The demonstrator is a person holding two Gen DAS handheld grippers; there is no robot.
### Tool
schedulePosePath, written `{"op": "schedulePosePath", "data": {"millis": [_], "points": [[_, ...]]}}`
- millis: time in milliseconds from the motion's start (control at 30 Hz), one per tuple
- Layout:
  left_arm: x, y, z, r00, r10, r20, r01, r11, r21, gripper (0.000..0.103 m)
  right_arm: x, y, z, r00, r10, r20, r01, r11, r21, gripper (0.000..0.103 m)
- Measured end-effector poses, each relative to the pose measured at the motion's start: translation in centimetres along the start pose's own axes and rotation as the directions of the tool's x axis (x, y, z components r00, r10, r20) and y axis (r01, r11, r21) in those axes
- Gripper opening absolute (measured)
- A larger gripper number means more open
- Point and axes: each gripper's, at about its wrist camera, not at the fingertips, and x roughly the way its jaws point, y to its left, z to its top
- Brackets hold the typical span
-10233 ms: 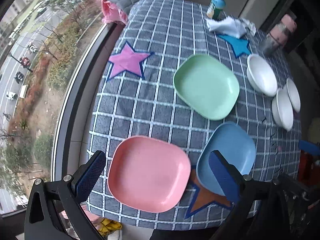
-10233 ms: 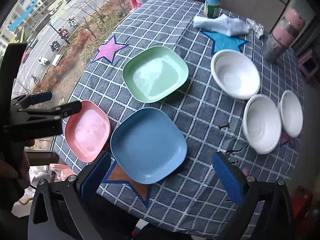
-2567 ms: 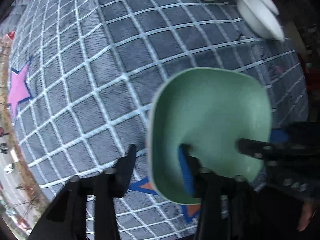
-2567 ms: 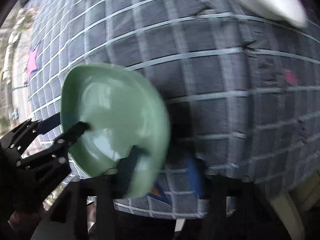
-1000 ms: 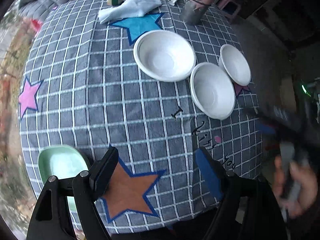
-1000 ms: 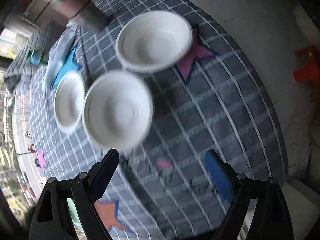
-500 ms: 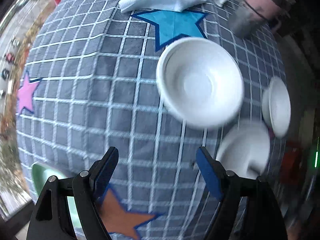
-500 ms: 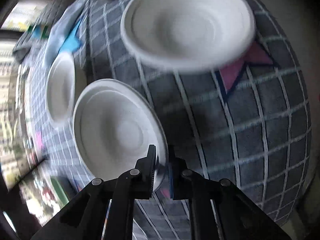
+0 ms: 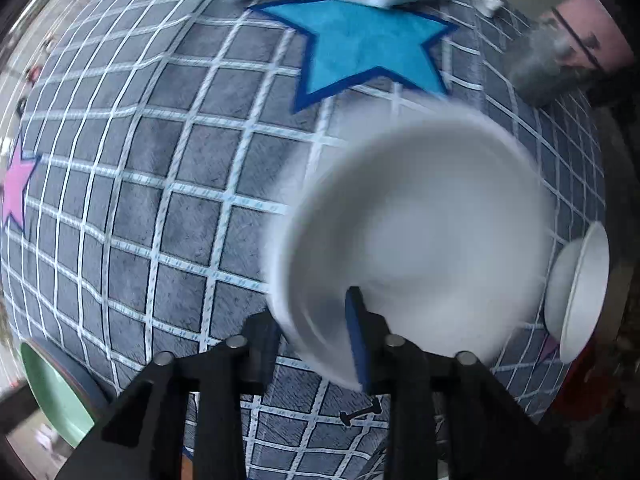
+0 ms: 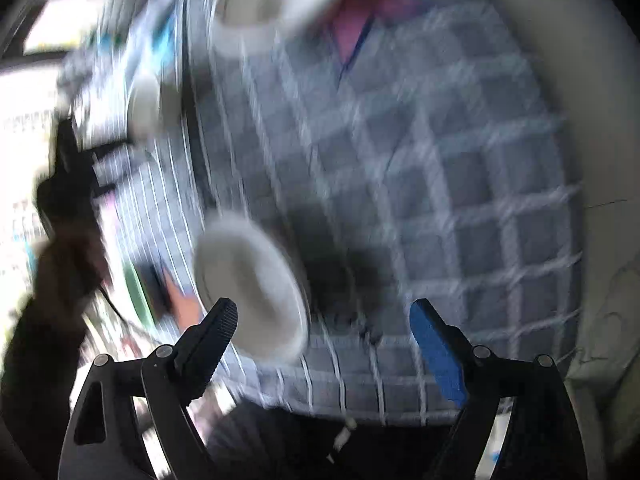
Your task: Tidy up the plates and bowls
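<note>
Left gripper (image 9: pixel 316 320), empty before, now closes on white bowl (image 9: pixel 412 248).

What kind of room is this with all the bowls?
Probably a home, at a dining table by a big window. A checked tablecloth with sewn-on stars covers the table, white bowls sit on it, and a street shows outside the glass.

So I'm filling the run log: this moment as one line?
left gripper: closing on white bowl rim | right gripper: opening, nothing between fingers | plates: green plate at table edge
</note>
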Motion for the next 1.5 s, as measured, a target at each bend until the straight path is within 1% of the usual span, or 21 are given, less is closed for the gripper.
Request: {"op": "schedulePosePath", "data": {"millis": [133, 200, 267, 433, 500, 533, 567, 633, 733, 800, 900, 933, 1000, 1033, 1100, 1167, 1200, 1333, 1367, 1433, 1500], "points": [[-0.9, 1.1, -1.1, 1.000, -0.026, 0.012, 0.026, 1.000, -0.010, 0.025, -3.4, -1.0, 5.2, 0.982, -0.031, 0.185, 0.017, 0.997, 0.074, 0.089], [-1.6, 2.1, -2.8, 0.999, -0.036, 0.006, 0.036, 0.999, -0.019, 0.023, -3.8, -1.3, 8.4, 0.972, -0.046, 0.230, 0.016, 0.991, 0.134, 0.089], [-1.8, 3.0, -4.4, 0.999, -0.041, -0.008, 0.041, 0.999, -0.032, 0.022, -3.4, -1.2, 10.7, 0.967, -0.051, 0.249, 0.010, 0.987, 0.163, 0.089], [-1.4, 8.2, -11.5, 0.992, -0.082, -0.091, 0.070, 0.990, -0.125, 0.021, -1.6, 0.4, 15.1, 0.958, -0.131, 0.255, 0.094, 0.984, 0.154, 0.089], [-1.2, 10.5, -14.2, 0.987, -0.106, -0.118, 0.084, 0.979, -0.185, 0.021, -0.6, 0.1, 15.9, 0.959, -0.148, 0.242, 0.108, 0.979, 0.170, 0.078], [-1.2, 11.6, -15.5, 0.985, -0.122, -0.122, 0.094, 0.972, -0.214, 0.021, 0.0, -0.2, 16.1, 0.964, -0.148, 0.222, 0.110, 0.978, 0.175, 0.062], [-1.1, 12.4, -16.4, 0.983, -0.136, -0.121, 0.105, 0.967, -0.234, 0.021, 0.3, -0.6, 16.1, 0.970, -0.141, 0.196, 0.107, 0.979, 0.173, 0.038], [-1.0, 13.4, -18.1, 0.978, -0.167, -0.123, 0.131, 0.956, -0.261, 0.022, 1.8, -0.6, 16.4, 0.980, -0.130, 0.149, 0.106, 0.982, 0.156, 0.017], [-1.3, 13.7, -19.3, 0.975, -0.192, -0.110, 0.159, 0.955, -0.251, 0.022, 1.7, -0.4, 15.6, 0.982, -0.099, 0.162, 0.078, 0.989, 0.129, 0.013], [-1.5, 13.3, -19.4, 0.975, -0.197, -0.102, 0.169, 0.958, -0.233, 0.029, 1.8, -0.4, 14.5, 0.990, -0.058, 0.132, 0.042, 0.992, 0.118, 0.012], [-1.7, 12.1, -17.9, 0.977, -0.192, -0.087, 0.171, 0.964, -0.206, 0.037, 2.6, -0.1, 11.6, 0.997, -0.044, 0.061, 0.040, 0.997, 0.059, 0.012], [-1.9, 11.9, -17.1, 0.979, -0.189, -0.080, 0.171, 0.965, -0.197, 0.039, 3.2, -0.2, 10.4, 0.999, -0.033, 0.023, 0.032, 0.998, 0.047, 0.012], [-2.2, 11.5, -16.0, 0.981, -0.182, -0.064, 0.167, 0.968, -0.186, 0.057, 3.7, -0.4, 8.7, 1.000, -0.018, -0.023, 0.019, 0.999, 0.047, 0.012], [-2.5, 11.4, -15.6, 0.982, -0.179, -0.058, 0.166, 0.969, -0.182, 0.059, 3.9, -0.4, 7.9, 0.999, 0.002, -0.039, -0.001, 0.999, 0.045, 0.013], [-3.2, 10.9, -15.2, 0.987, -0.156, -0.049, 0.146, 0.976, -0.160, 0.069, 3.3, -0.4, 6.7, 1.000, 0.006, -0.025, -0.005, 0.999, 0.032, 0.025], [-4.1, 10.6, -15.3, 0.990, -0.135, -0.046, 0.128, 0.983, -0.131, 0.072, 1.7, -0.7, 5.4, 1.000, 0.005, 0.010, -0.006, 0.999, 0.033, 0.087], [-4.3, 9.8, -15.1, 0.990, -0.131, -0.046, 0.125, 0.985, -0.119, 0.073, 0.7, -0.8, 4.7, 0.999, 0.007, 0.033, -0.008, 0.999, 0.035, 0.092], [-5.5, 8.2, -17.8, 0.992, -0.117, -0.039, 0.115, 0.991, -0.062, 0.073, -1.7, -1.3, 1.9, 0.999, 0.011, 0.053, -0.011, 1.000, -0.009, 0.092], [-6.0, 7.6, -18.6, 0.994, -0.106, -0.029, 0.105, 0.994, -0.032, 0.073, -2.3, -1.1, 1.0, 0.998, -0.012, 0.066, 0.014, 0.999, -0.033, 0.092], [-7.4, 6.8, -19.9, 0.998, -0.062, 0.005, 0.062, 0.996, 0.067, 0.073, -2.9, 0.3, 0.1, 0.990, -0.091, 0.111, 0.104, 0.988, -0.116, 0.092], [-8.3, 5.1, -21.0, 0.999, 0.007, 0.049, -0.017, 0.980, 0.200, 0.075, -3.3, 2.2, -1.8, 0.963, -0.209, 0.170, 0.246, 0.940, -0.235, 0.092]]}}
